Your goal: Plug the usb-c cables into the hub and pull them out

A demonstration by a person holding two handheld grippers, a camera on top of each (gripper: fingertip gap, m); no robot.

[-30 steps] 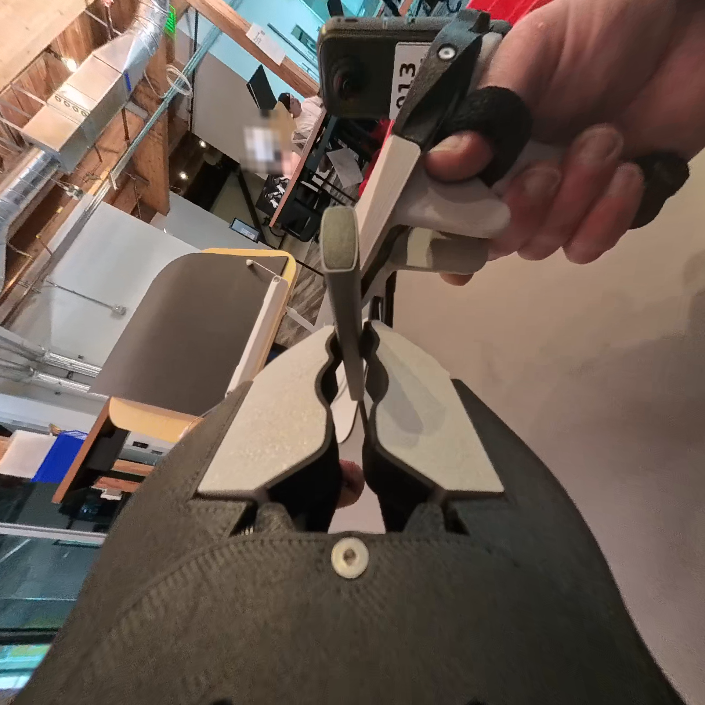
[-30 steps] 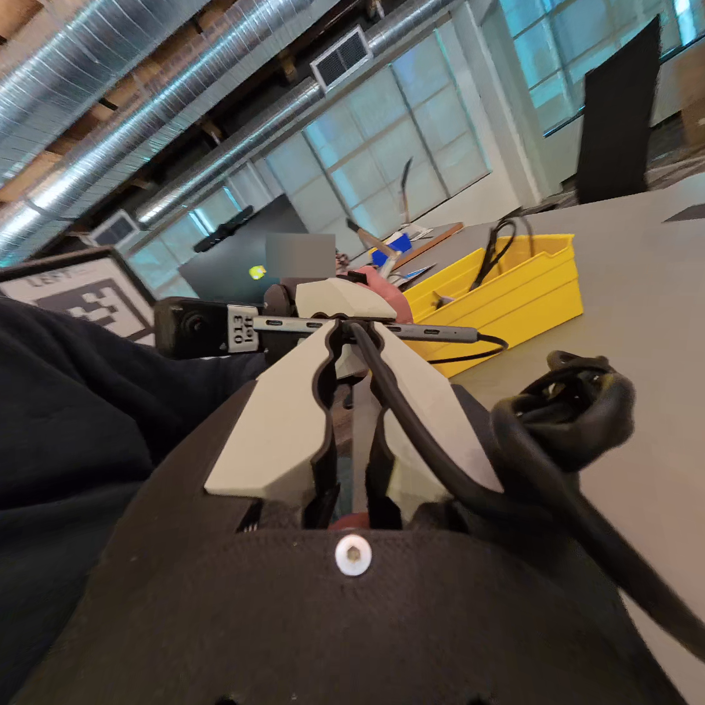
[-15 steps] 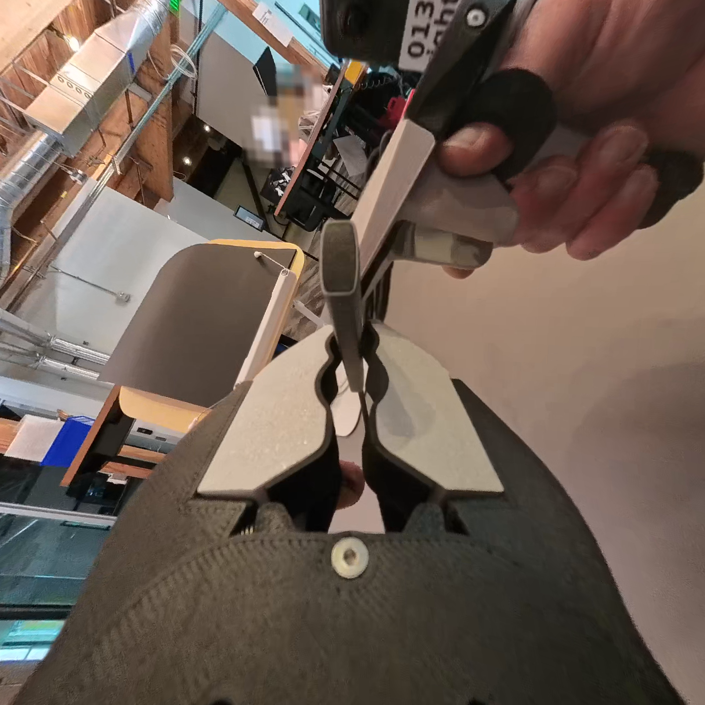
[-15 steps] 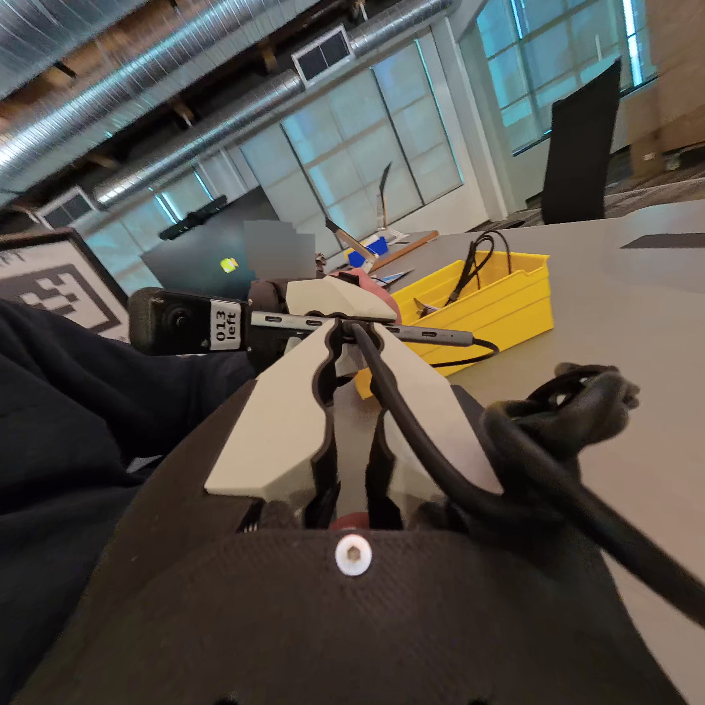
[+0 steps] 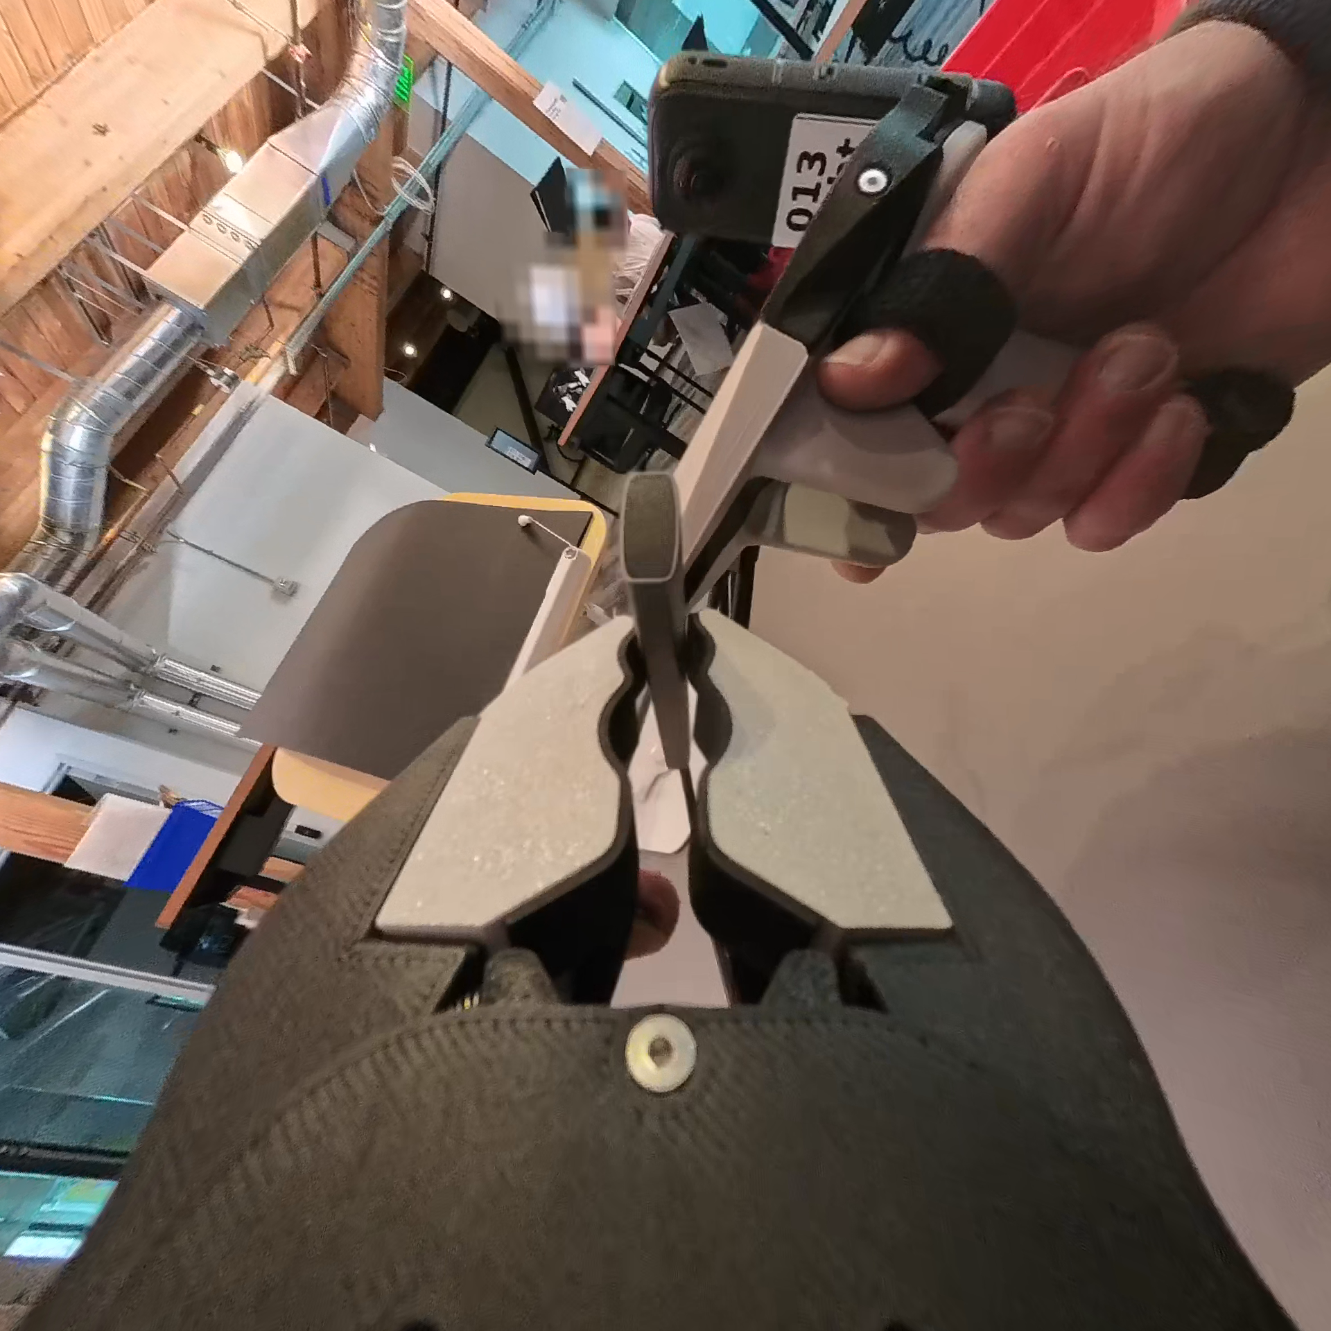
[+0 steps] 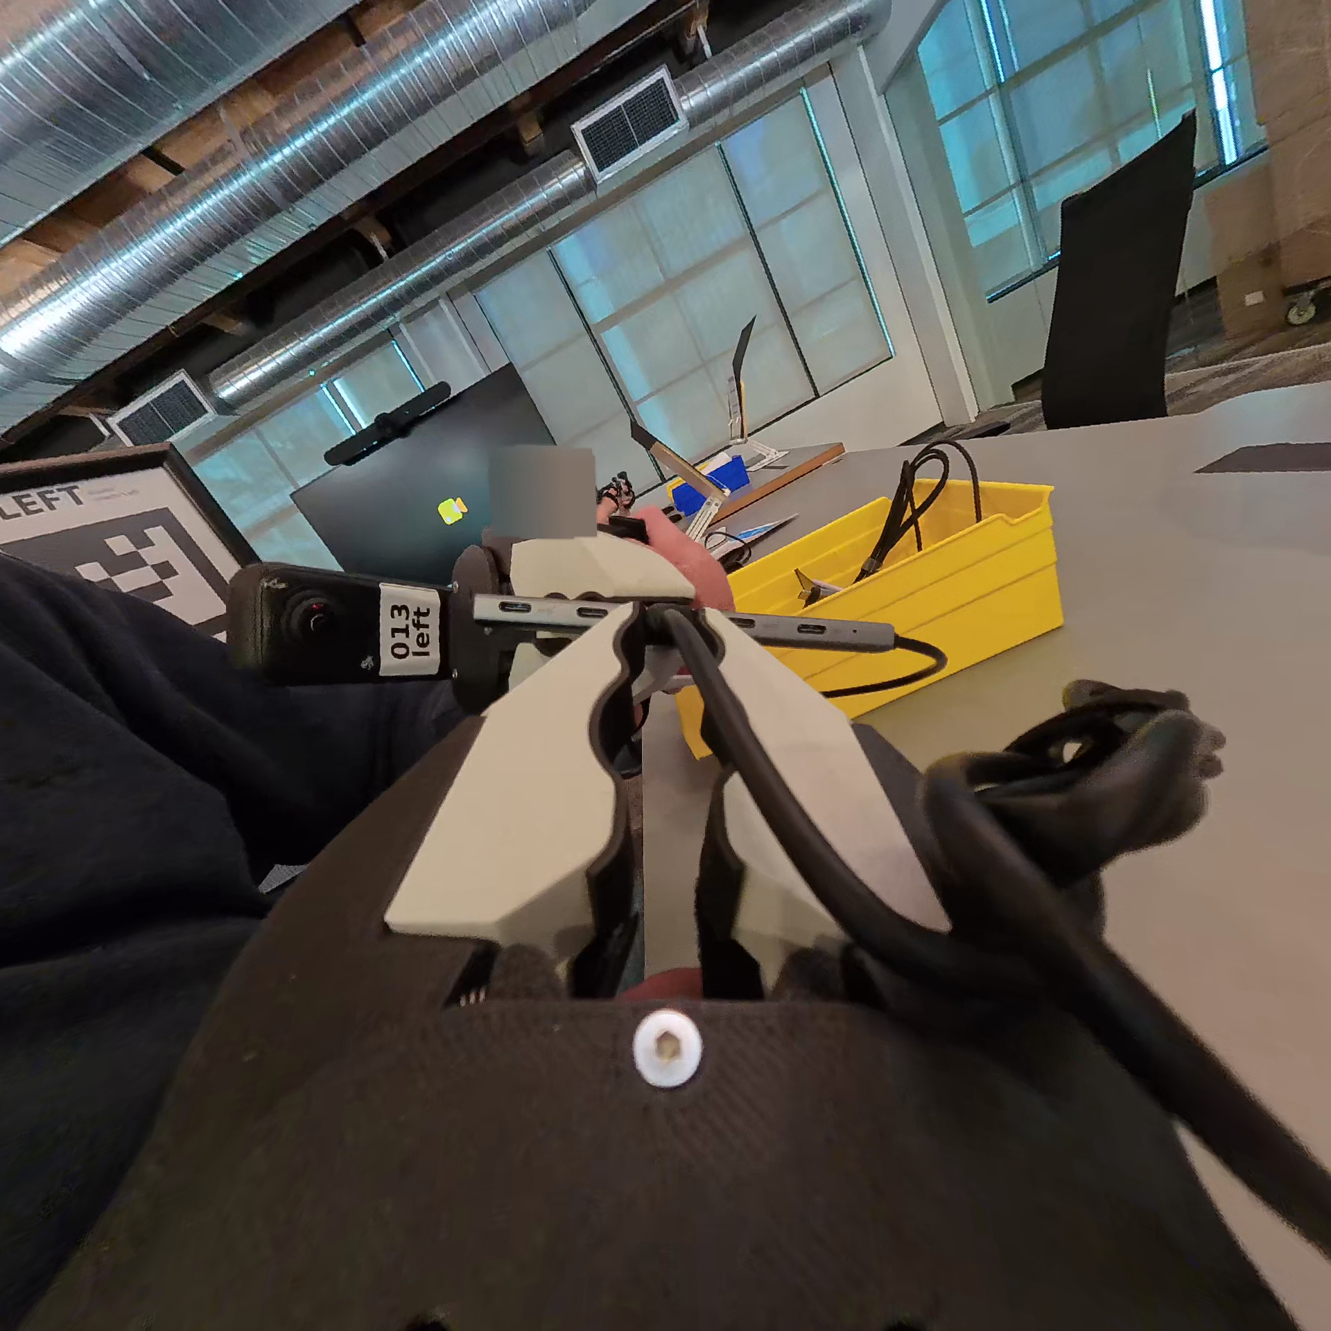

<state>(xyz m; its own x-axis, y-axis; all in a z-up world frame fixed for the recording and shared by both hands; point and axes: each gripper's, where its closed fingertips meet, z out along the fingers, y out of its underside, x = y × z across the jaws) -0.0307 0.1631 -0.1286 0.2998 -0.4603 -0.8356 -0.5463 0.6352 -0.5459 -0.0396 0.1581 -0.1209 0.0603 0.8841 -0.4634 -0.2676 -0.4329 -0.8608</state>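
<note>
My left gripper (image 5: 661, 641) is shut on the slim grey hub (image 5: 652, 547), held edge-on above the table. In the right wrist view the hub (image 6: 778, 625) lies across, its row of ports facing me. My right gripper (image 6: 666, 619) is shut on the plug end of a thick black usb-c cable (image 6: 792, 785), pressed against the hub's middle. The plug tip is hidden between the fingers. The rest of the cable hangs in a knotted bundle (image 6: 1080, 771) at the right. The right gripper also shows in the left wrist view (image 5: 850, 403), held by a hand.
A yellow bin (image 6: 936, 576) with more black cables stands on the grey table (image 6: 1188, 648) behind the hub. The hub's own thin lead (image 6: 907, 670) trails toward the bin. A dark sleeve (image 6: 108, 756) fills the left. A black chair (image 6: 1109, 310) stands at the far table edge. Both grippers' tips are close together, under 4 cm apart.
The right gripper with the cable plug has stayed against the hub's middle, shifting slightly. Both views have tilted a little. Both grips are unchanged.
</note>
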